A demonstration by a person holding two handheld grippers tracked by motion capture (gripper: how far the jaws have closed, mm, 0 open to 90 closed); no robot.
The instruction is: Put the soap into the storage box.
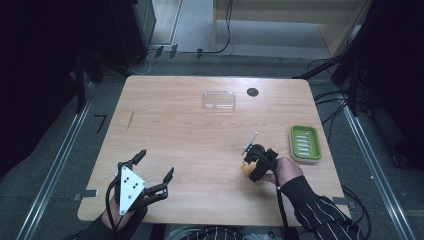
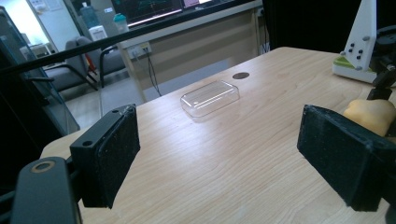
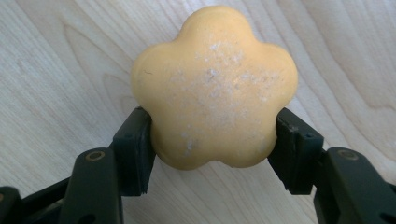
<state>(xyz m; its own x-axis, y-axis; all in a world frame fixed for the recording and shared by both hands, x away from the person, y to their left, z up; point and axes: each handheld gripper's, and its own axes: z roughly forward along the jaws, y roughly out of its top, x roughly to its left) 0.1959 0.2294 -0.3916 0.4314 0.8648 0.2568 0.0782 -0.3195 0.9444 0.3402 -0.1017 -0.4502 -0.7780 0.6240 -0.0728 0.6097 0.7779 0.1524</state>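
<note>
A person sits at the near edge of a light wooden table point(image 1: 200, 145), holding a black two-jaw gripper in each hand. The right gripper point(image 3: 212, 140) is clamped on a yellow-orange, flower-shaped soap bar point(image 3: 215, 88) with five rounded lobes and a pale, powdery patch on its upper face. Seen along that gripper's own jaws, the two black pads press against opposite sides of the soap's lower lobes, with wood grain behind it. From above, the soap sits low at the table surface in the near right part of the table, and the person's hand in a dark striped sleeve point(image 1: 320, 210) comes in from the near right corner. Just to the right of that hand, near the table's right edge, lies a green ridged soap dish point(image 1: 305, 142). The left gripper point(image 1: 150, 172) rests at the near left of the table, well apart from the soap, with its jaws spread wide and nothing between them; a grey three-cornered plate sits on top of it. At the far middle of the table lies a clear plastic rectangular lid point(image 1: 219, 100), and just to its right is a small dark round hole point(image 1: 252, 92) in the tabletop.
</note>
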